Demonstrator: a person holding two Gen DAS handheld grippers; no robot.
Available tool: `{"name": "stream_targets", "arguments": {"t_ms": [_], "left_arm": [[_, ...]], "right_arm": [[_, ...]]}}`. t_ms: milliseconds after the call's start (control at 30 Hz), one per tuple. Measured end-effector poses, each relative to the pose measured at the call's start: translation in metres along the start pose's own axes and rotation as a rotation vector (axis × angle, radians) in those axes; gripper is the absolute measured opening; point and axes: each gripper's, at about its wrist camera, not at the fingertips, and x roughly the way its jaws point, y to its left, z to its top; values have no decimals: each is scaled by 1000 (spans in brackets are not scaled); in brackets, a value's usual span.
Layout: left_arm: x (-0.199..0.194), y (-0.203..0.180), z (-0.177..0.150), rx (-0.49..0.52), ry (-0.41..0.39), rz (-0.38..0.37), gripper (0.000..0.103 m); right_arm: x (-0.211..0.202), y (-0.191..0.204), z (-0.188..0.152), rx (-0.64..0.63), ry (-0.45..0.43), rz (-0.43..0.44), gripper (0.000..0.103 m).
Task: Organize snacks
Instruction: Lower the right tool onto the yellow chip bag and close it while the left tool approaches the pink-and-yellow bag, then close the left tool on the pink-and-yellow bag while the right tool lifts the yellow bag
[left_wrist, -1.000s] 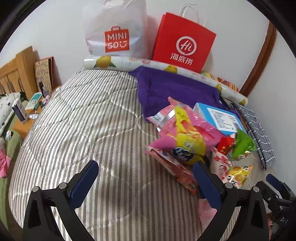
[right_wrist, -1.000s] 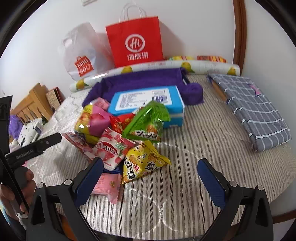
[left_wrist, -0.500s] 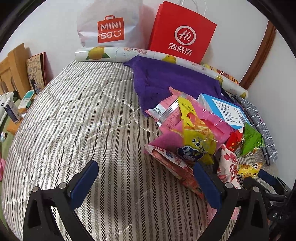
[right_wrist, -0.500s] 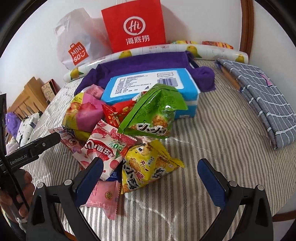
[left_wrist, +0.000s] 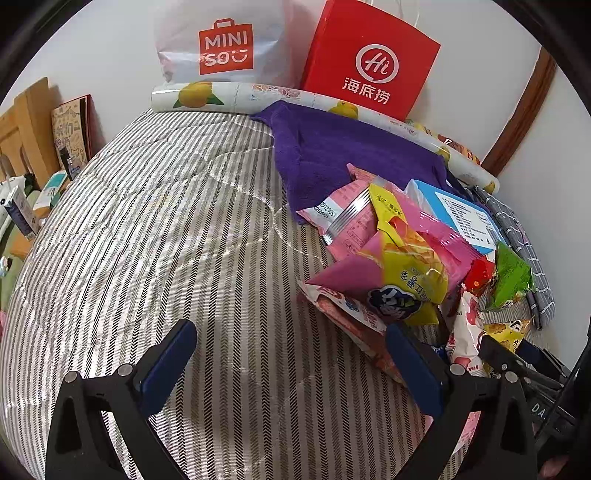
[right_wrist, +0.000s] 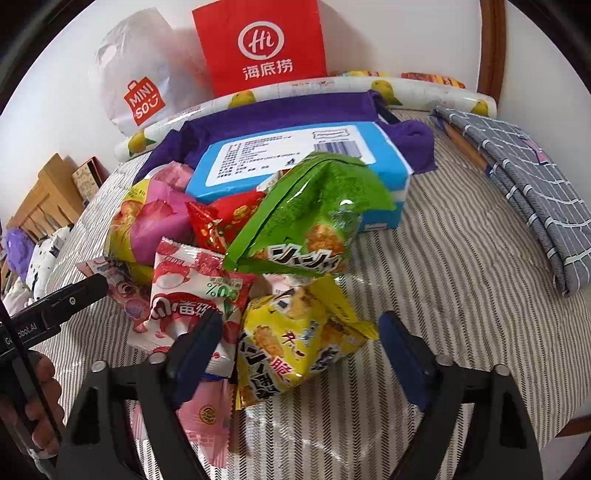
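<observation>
Right gripper (right_wrist: 299, 343), jaws closing around but not yet pressing the yellow snack packet (right_wrist: 295, 339) at the near edge of the snack pile on the striped bedcover (right_wrist: 424, 280); left gripper (left_wrist: 291, 354) open, empty; best gripped mid-body, sparing neighbouring packets.

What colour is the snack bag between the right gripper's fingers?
Yellow bag, clearest in the right wrist view.

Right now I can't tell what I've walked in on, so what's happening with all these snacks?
A person is sorting a heap of snack packets on a striped bed cover, holding a claw in each hand. The right claw is closing around the yellow snack bag at the near edge of the heap, its pads not yet pressing it. The left claw hangs open and empty over bare cover beside the heap.
</observation>
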Motion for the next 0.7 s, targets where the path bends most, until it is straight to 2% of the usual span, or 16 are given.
{"name": "stream_targets", "arguments": {"t_ms": [67,200,300,533,700], "left_arm": [[0,0,1,-6,2,-1,102],[-1,-3,0,-6,5,-6,102],[-4,-7,-1,6,1,0,102],[-12,-10,-1,10,-20,-3,102],[-9,-15,3,19,-15,-9,102]], "right_arm": [[-1,-4,0,7,-9,-4,72],[-2,-12,-1,16,-6,11,69],[-6,-15,-3,2,-15,-7,61],[-17,-34,-5,25,-40,-17,59],[-16,-43,-6,39,-23,-33,59]]}}
